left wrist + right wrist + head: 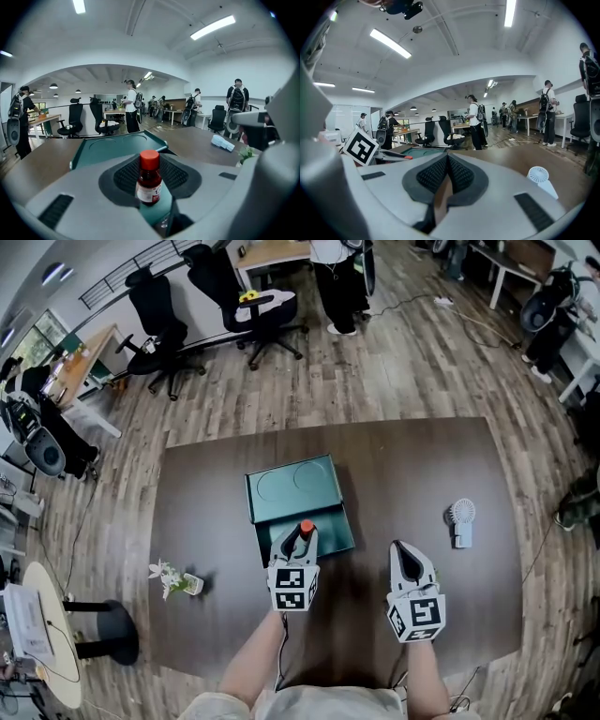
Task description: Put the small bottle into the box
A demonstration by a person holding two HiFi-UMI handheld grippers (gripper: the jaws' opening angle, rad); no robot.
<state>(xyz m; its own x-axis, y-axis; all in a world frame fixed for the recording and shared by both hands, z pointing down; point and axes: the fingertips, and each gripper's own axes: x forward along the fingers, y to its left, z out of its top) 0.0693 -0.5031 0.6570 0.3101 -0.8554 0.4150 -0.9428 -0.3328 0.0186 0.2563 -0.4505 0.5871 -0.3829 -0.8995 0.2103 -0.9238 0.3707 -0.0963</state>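
A small brown bottle (149, 187) with a red cap (306, 527) stands upright between the pads of my left gripper (150, 174), which is shut on it. In the head view the left gripper (298, 542) holds the bottle over the near part of the dark green box (330, 536). The box's lid (291, 486) lies open and flat behind it, also seen in the left gripper view as the green lid (108, 149). My right gripper (409, 563) hovers over bare table to the right of the box. Its jaws (447, 164) meet at the tips with nothing between them.
A small white fan (461, 521) lies on the dark table (422, 465) to the right. A little flower sprig (173, 579) sits at the table's left. Office chairs (253, 306) and a standing person (337, 282) are beyond the far edge.
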